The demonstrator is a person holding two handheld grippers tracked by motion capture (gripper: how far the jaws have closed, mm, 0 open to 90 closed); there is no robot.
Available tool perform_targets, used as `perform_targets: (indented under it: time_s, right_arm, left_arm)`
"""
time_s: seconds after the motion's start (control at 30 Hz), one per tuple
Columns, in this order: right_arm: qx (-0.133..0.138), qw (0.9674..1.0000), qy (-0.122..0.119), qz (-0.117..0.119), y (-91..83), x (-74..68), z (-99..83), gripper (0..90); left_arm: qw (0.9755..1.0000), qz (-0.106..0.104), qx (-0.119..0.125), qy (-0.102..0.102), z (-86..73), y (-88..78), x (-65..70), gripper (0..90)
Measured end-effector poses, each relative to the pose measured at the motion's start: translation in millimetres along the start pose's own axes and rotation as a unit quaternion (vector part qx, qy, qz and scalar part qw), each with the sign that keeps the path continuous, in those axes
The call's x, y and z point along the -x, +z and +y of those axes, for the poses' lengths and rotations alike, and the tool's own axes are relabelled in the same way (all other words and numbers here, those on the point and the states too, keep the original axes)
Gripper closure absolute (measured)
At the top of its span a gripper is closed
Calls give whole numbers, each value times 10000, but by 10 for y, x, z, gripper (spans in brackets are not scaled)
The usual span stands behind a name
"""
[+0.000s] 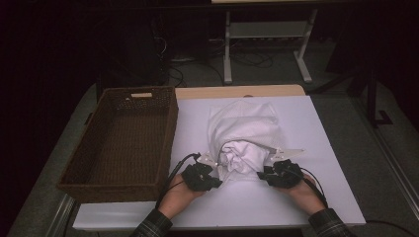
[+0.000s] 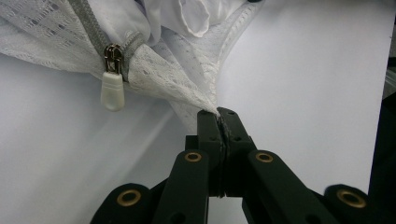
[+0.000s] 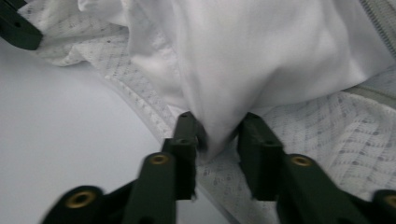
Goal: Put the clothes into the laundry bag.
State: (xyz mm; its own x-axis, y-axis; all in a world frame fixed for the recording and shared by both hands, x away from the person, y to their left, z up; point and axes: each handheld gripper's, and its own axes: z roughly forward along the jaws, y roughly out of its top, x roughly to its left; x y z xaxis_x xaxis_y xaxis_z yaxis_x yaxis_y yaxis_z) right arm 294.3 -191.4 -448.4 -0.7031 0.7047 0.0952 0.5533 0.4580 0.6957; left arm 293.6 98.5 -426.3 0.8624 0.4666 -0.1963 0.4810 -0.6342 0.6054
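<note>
A white mesh laundry bag lies on the white table cover, its mouth toward me with a bunched white cloth bulging out. My left gripper is shut on the bag's mesh edge, pinching it at the tips. The grey zipper with its white pull hangs just left of that grip. My right gripper is at the bundle's right side. Its jaws squeeze a thick fold of the white cloth over the mesh. The left gripper's black jaw shows in the far corner.
A large brown wicker basket stands left of the bag, close to my left hand. The white cover extends to the right and front. Beyond the table's far edge are a metal stand and cables on the floor.
</note>
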Motion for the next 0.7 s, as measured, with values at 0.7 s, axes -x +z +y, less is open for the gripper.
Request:
perform_targets:
  time_s: [0.7]
  right_arm:
    - [506, 9985, -173, 141, 50, -181, 357, 853]
  left_arm:
    - [10000, 6, -66, 44, 5, 32, 20, 891]
